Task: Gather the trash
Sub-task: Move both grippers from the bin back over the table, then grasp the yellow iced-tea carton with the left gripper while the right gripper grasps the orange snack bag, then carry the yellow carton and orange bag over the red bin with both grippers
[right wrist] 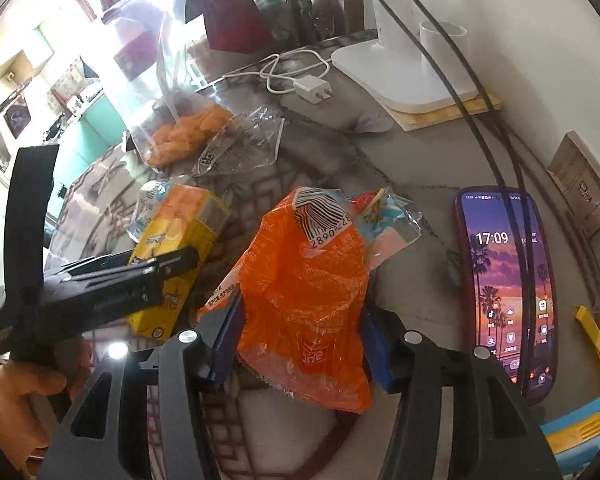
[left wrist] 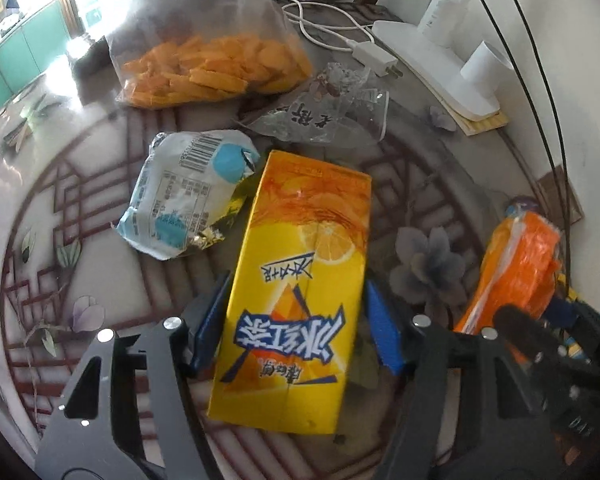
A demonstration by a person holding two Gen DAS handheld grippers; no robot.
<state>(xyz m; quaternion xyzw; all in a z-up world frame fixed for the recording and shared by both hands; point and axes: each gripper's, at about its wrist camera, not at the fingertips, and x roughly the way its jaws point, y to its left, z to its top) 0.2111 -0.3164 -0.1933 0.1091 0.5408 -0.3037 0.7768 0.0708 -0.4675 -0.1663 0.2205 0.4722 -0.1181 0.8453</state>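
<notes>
A yellow drink carton lies on the patterned table between the fingers of my left gripper; the left pad touches its side, the right pad stands a little off. The carton also shows in the right wrist view. My right gripper straddles an orange plastic wrapper, its blue pads against both sides. That wrapper shows at the right of the left wrist view. A white-blue wrapper and a clear crumpled wrapper lie beyond the carton.
A clear bag of orange snack pieces stands at the back. A white charger with cable and a white lamp base sit far right. A lit phone lies right of the orange wrapper. Black cables cross above it.
</notes>
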